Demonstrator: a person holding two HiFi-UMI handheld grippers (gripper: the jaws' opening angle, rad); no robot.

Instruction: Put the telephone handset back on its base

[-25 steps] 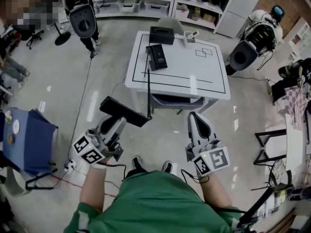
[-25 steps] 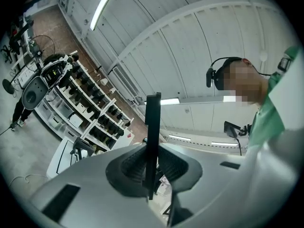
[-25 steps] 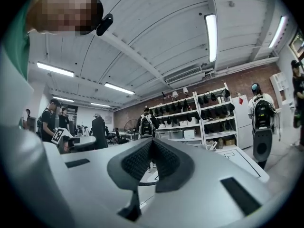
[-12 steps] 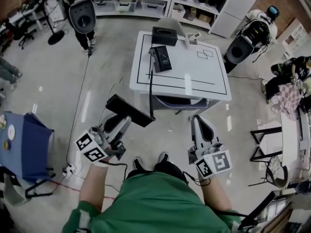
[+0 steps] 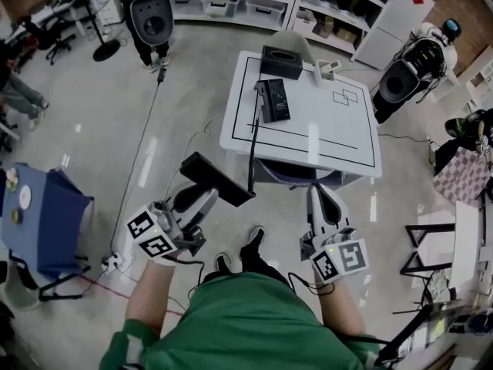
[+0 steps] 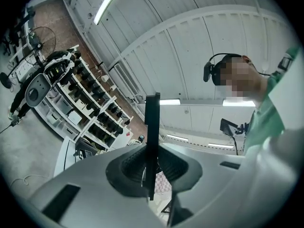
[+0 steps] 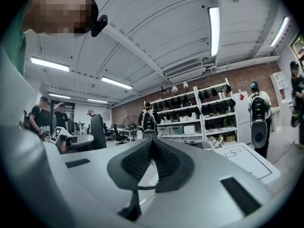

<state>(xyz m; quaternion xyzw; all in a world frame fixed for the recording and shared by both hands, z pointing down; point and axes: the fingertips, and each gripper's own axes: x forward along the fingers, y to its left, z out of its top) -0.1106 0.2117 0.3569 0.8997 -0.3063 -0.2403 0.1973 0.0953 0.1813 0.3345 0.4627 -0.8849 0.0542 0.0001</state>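
Note:
My left gripper (image 5: 205, 196) is shut on the black telephone handset (image 5: 216, 179), held level over the floor in front of the table. In the left gripper view the handset (image 6: 152, 132) shows edge-on as a thin dark slab clamped between the ribbed pads (image 6: 133, 167). A black cord (image 5: 252, 149) runs from it up to the black telephone base (image 5: 273, 100), which lies on the near-left part of the white table (image 5: 339, 129). My right gripper (image 5: 317, 195) is shut and empty, pointing toward the table's front edge; its pads (image 7: 164, 160) meet.
A black box (image 5: 280, 62) and a small white stand (image 5: 324, 69) sit at the table's far edge. A chair (image 5: 289, 172) is tucked under the table. Wheeled robots (image 5: 152, 14) (image 5: 412, 72) stand at both far sides, a blue cart (image 5: 46, 222) at left, shelves behind.
The table has come a little nearer and shifted right in the head view as the person steps forward. Both grippers keep their hold and posture.

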